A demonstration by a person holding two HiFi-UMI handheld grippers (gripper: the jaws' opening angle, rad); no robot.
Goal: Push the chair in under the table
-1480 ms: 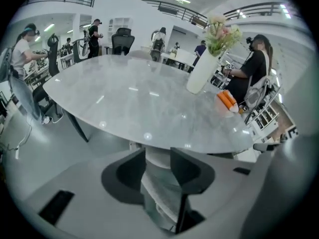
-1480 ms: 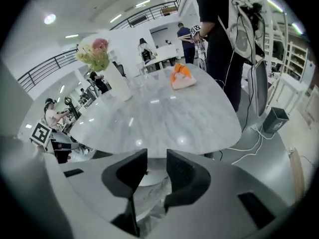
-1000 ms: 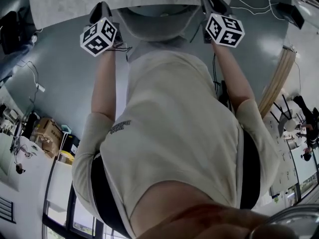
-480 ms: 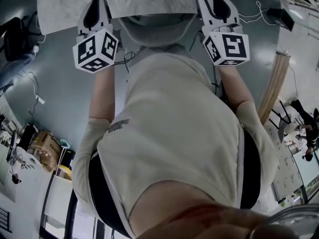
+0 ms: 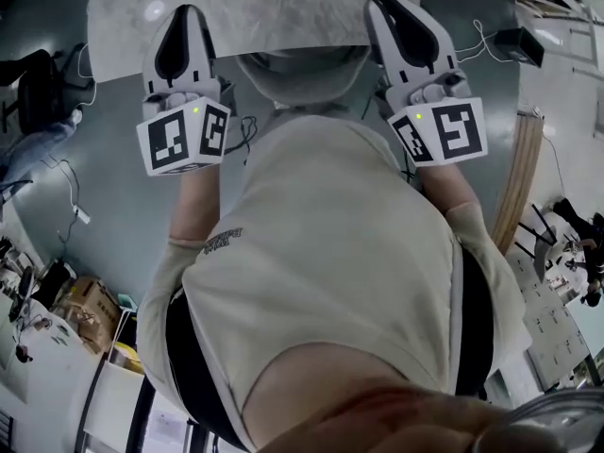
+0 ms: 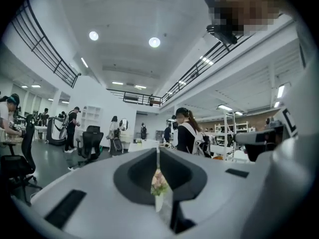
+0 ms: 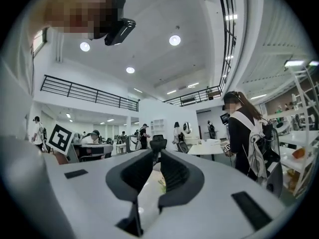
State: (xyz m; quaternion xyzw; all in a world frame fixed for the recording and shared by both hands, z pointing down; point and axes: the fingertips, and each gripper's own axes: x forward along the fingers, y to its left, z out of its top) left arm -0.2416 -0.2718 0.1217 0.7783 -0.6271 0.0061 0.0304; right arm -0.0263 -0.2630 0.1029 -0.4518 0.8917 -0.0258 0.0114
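Torso (image 5: 330, 253) nearest. Left tongs (image 5: 187, 11) pressed together, empty, having just closed further. Right tongs (image 5: 389, 0) also just closing, thin slit left, nothing between. Grey chair (image 5: 300, 64) centred between both, equally near each hand, back edge running left-right, apparently already tucked beneath marble desk (image 5: 255, 8). Any further push: straight ahead.

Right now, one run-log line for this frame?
chair: in under table | left gripper: just closing, shut, empty | right gripper: just closing, narrow gap, empty | both clear of chair
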